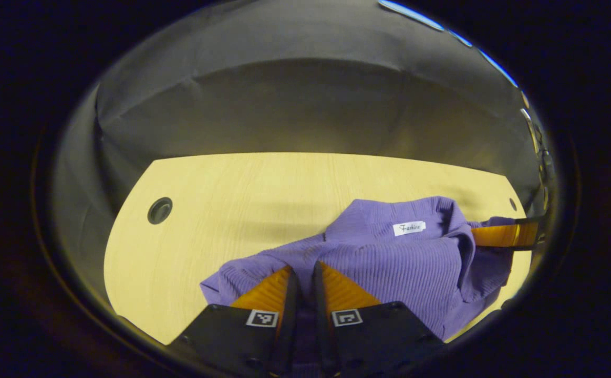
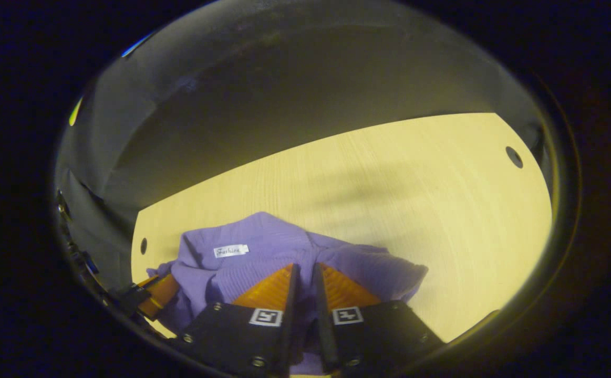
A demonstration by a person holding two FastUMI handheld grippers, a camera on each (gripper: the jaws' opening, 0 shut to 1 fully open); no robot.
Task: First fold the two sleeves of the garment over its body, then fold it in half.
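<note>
Gripping purple garment (image 1: 389, 262) | left tool (image 1: 305, 275) level | right tool (image 2: 304, 278) tilted

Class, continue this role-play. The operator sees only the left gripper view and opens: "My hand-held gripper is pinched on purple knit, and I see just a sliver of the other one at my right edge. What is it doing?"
Observer: The right hand-held gripper has its fingers almost together, with the purple sweater pinched between them.
Operator: What lies beyond it, on its far side?
Observer: A bunched end of the sweater rests flat on the table, just past that gripper.
Operator: How does my own gripper look from there?
Observer: Your left hand-held gripper sits low at the sweater's opposite edge, near the table's front edge.
</note>
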